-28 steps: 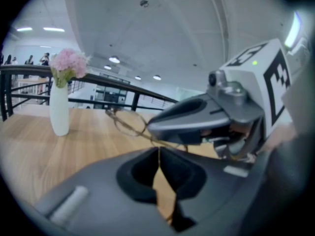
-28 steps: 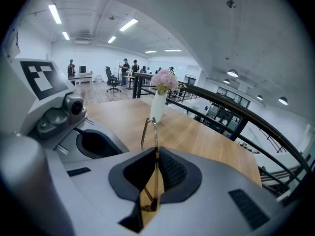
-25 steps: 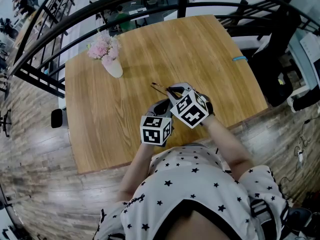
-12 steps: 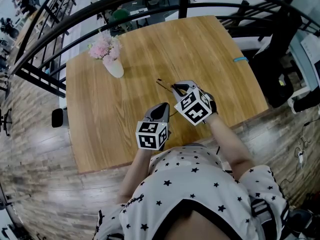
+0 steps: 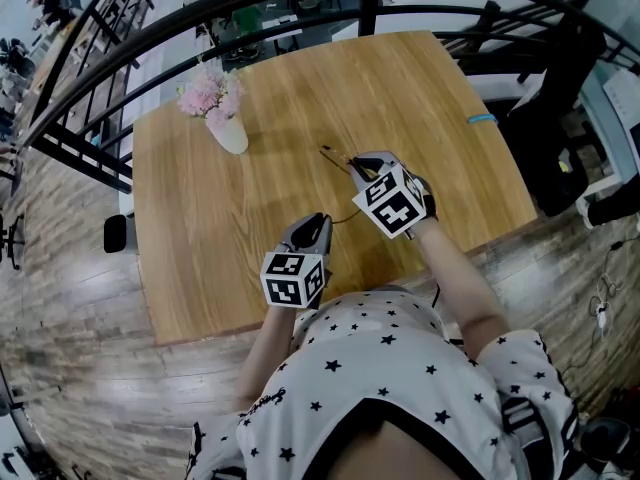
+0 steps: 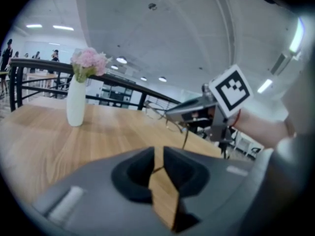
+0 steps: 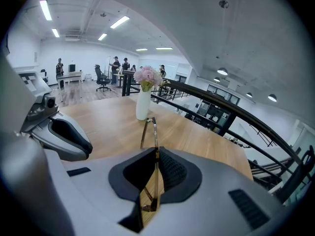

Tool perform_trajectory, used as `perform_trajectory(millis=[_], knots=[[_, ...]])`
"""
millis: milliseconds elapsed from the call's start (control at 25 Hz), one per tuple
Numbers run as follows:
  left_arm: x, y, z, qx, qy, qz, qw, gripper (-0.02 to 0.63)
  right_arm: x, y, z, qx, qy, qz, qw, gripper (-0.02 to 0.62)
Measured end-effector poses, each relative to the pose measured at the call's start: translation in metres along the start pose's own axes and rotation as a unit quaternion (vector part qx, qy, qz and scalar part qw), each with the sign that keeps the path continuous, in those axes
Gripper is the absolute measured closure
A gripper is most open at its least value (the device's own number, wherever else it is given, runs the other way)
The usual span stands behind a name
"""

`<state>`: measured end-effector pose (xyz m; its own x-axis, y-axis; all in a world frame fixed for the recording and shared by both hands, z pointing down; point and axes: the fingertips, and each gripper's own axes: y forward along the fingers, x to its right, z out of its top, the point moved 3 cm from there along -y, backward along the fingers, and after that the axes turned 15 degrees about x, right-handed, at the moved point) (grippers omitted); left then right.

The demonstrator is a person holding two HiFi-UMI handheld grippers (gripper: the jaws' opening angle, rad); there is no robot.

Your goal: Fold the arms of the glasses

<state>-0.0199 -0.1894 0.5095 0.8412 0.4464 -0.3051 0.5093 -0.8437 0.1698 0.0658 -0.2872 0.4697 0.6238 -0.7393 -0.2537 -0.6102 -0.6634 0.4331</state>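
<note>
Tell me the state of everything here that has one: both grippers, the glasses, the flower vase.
left gripper: open, jaws have just been opening; a thin arm tip of the glasses lies in the gap, not pinched.
right gripper: shut on the glasses.
glasses: held off the table, one arm sticking out, not folded.
vase: upright on the table, flowers in it.
</note>
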Motion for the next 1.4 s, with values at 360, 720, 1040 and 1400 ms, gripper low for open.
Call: perform_trajectory(millis=[360, 720, 1040, 1400], knots=[[0.003, -0.003, -0.017, -0.025, 0.012, -0.005, 0.9996, 0.471, 0.009, 0.001, 0.009, 0.008, 0.002, -0.009, 1.0, 0.574], [-0.005, 0.003, -0.029, -0.041, 0.026, 0.011, 0.9987, 0.453, 0.003, -0.002, 0.016, 0.013, 0.0, -0.007, 1.0, 0.574], [-0.005, 0.006, -0.031, -0.042, 0.029, 0.02, 0.9985, 0.453, -0.001, -0.007, 0.018, 0.018, 0.001, 0.001, 1.0, 0.574], [-0.012, 0.007, -0.017, -0.023, 0.031, 0.043, 0.9983, 0.463, -0.004, -0.01, 0.016, 0.02, 0.005, 0.003, 1.0, 0.574]])
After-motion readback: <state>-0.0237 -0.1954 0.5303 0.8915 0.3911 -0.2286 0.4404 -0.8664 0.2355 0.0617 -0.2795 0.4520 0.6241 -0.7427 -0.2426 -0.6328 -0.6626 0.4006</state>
